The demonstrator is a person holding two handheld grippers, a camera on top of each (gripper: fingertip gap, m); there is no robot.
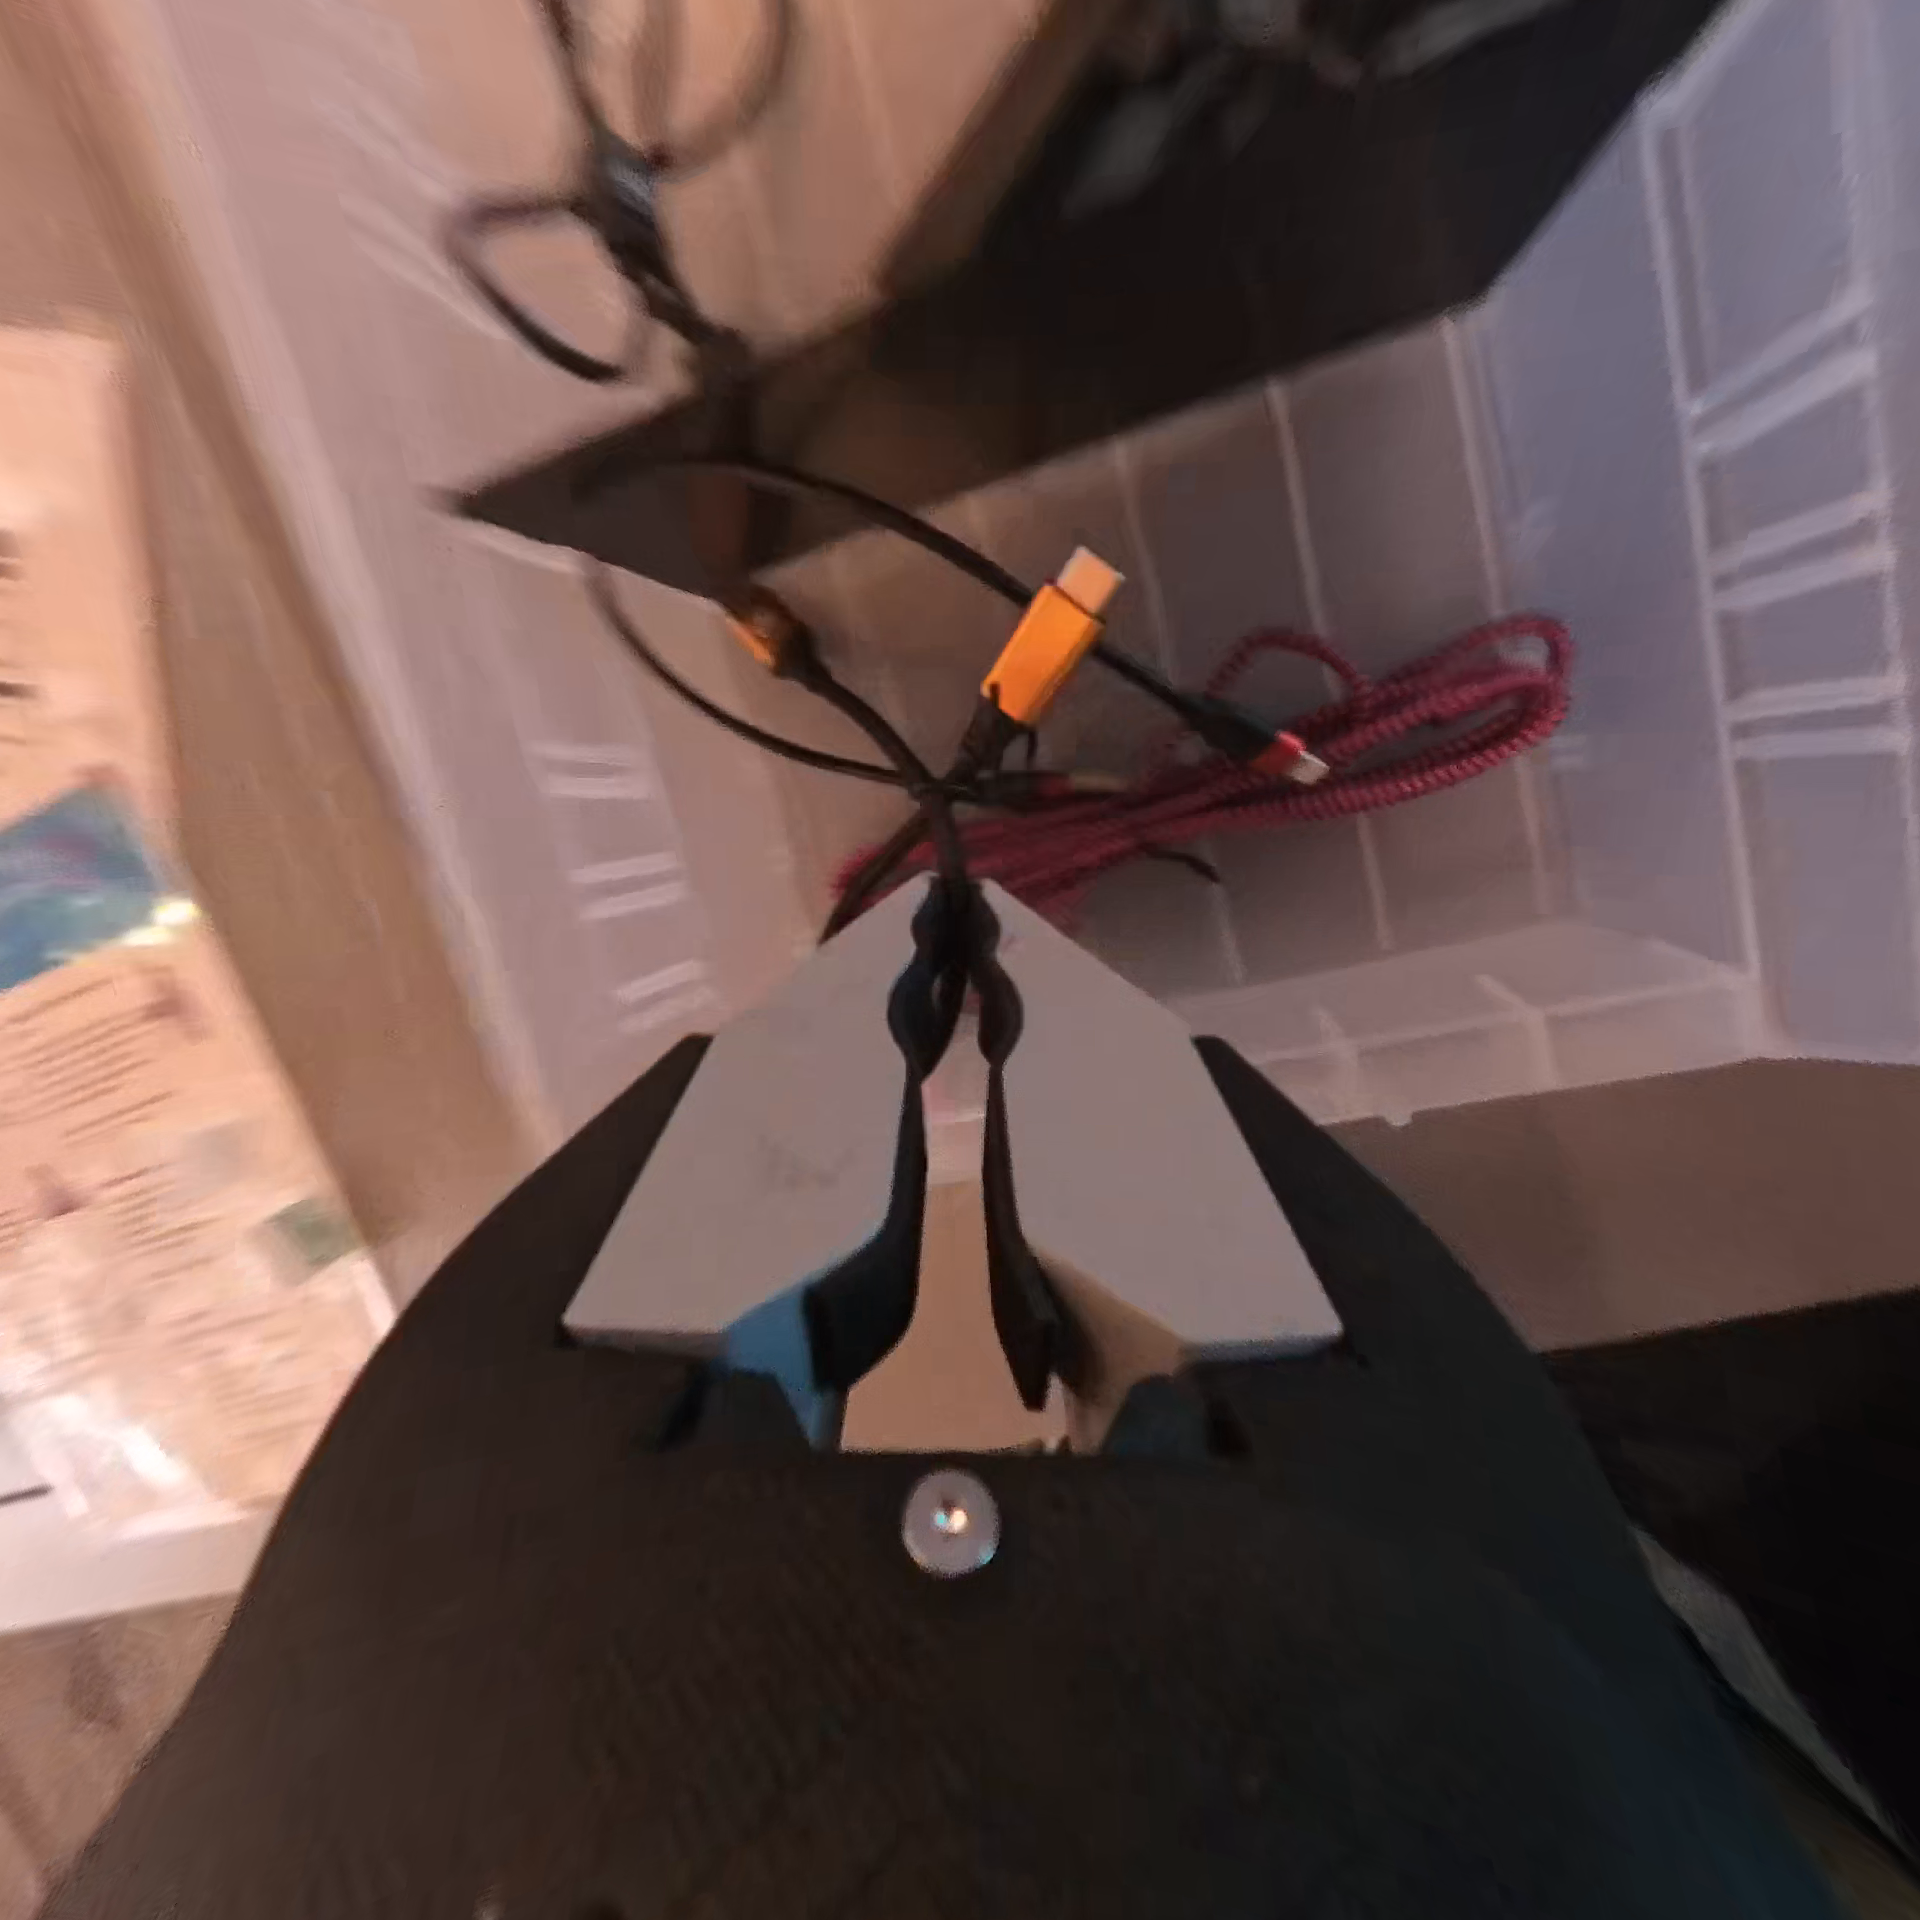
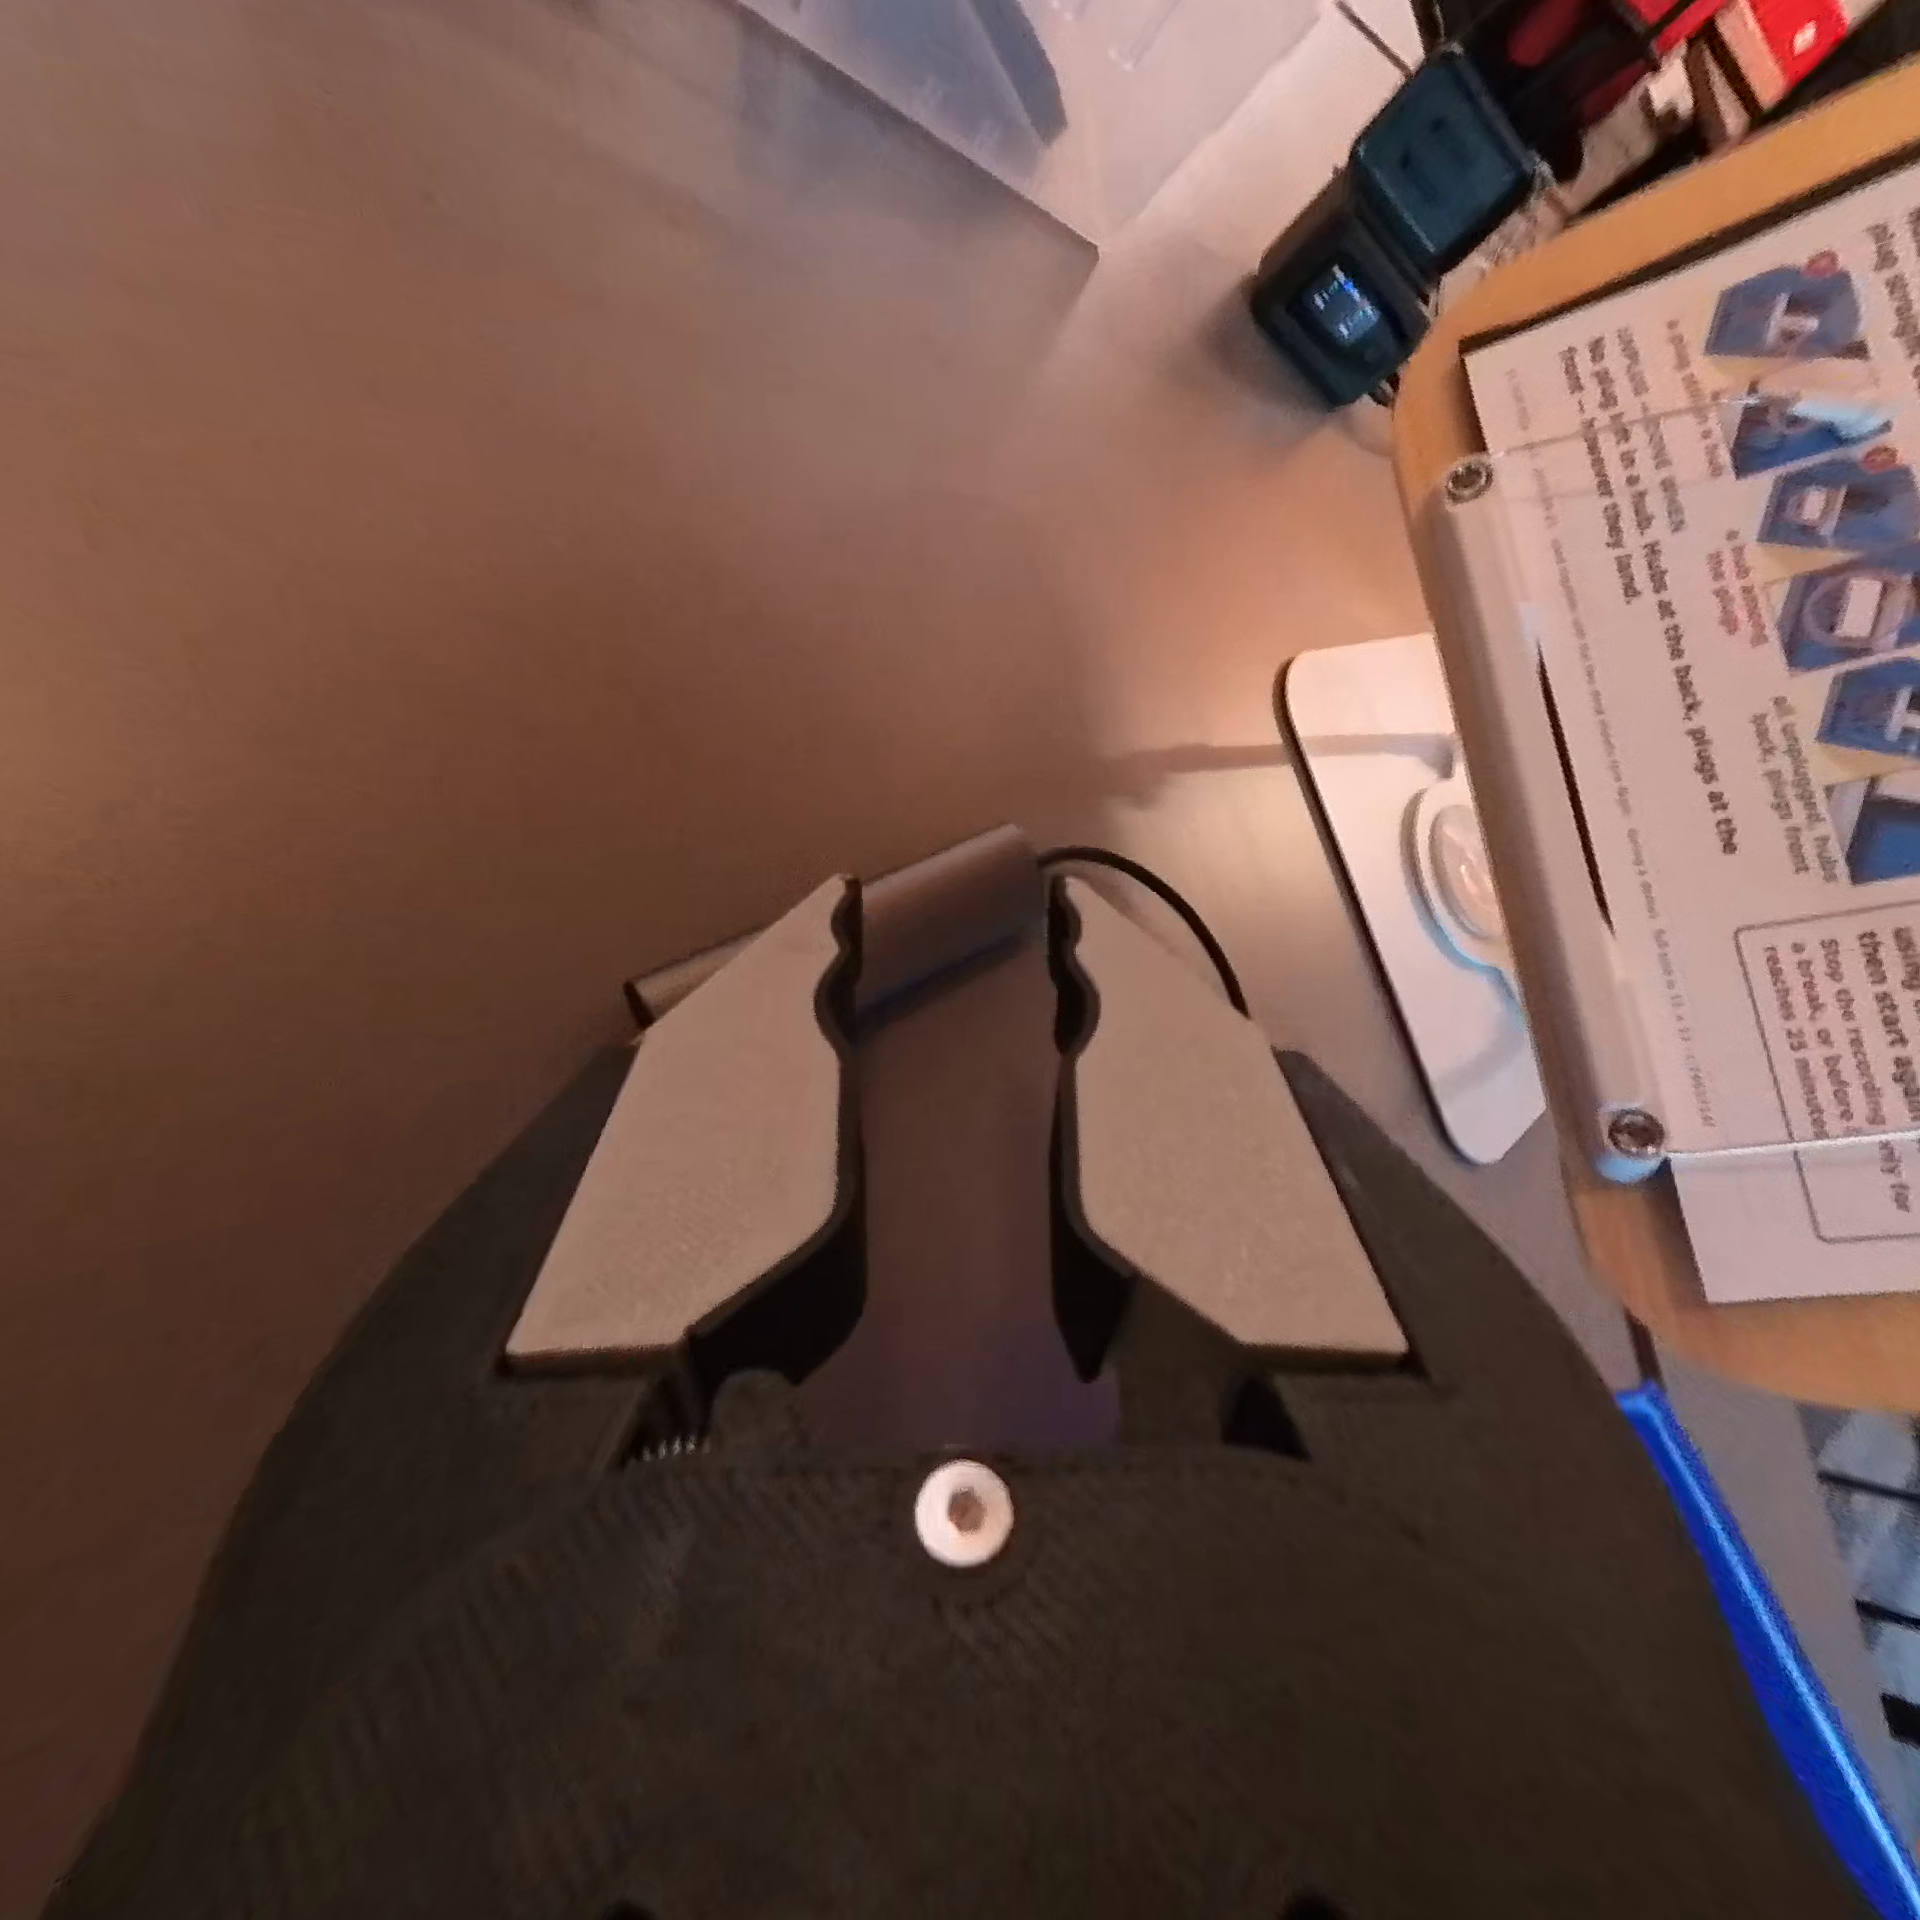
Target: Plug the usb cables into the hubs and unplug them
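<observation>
— Cables first: where?
— My left gripper (image 1: 954,914) pinches black cables (image 1: 940,831) at centre frame, orange plug (image 1: 1039,649) dangling above.
— Right?
— My right gripper (image 2: 951,935) is parted around a grey hub (image 2: 940,914), centre, on the desk (image 2: 416,520).

A warm-lit brown tabletop (image 2: 416,520), a wooden board (image 2: 1621,1340) at its edge, and seemingly clear plastic drawers (image 1: 1558,520) behind
</observation>
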